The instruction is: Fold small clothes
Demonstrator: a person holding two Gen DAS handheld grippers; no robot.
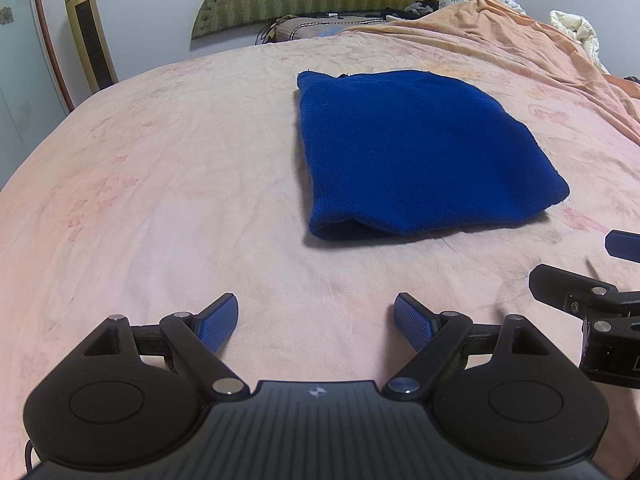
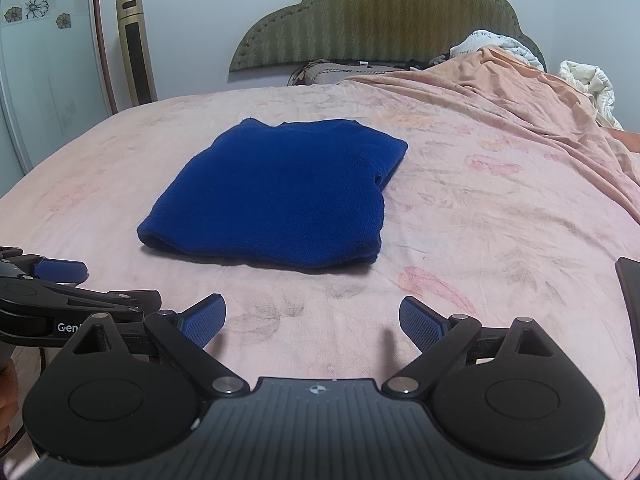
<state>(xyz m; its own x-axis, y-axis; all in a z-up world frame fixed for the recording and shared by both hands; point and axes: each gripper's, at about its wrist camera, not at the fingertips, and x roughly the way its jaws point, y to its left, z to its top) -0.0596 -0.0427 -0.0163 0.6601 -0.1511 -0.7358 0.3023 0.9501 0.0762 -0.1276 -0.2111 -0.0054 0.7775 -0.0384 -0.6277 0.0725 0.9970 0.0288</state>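
A bed (image 2: 500, 220) covered by a pale pink floral sheet fills most of both views. At its far end, at twelve o'clock, a padded olive headboard (image 2: 400, 20) is seen against the wall, with a rumpled peach blanket (image 2: 520, 92) heaped at about two o'clock and a white quilt (image 2: 592, 80) bunched beyond it. A tall gold tower fan (image 2: 135, 48) is stood against the wall at ten o'clock.

A blue knitted garment (image 2: 276, 196), already folded into a flat rectangle, is laid on the sheet near the middle of the bed, at twelve o'clock from the right gripper (image 2: 312, 320) and at about one o'clock from the left gripper (image 1: 316, 320); it is touched by neither.

Both grippers are held low over the sheet, side by side, well short of the garment's near edge. The fingers (image 1: 218, 322) of the left gripper are spread wide with nothing between them, and the fingers (image 2: 424, 324) of the right gripper are likewise spread wide and empty.
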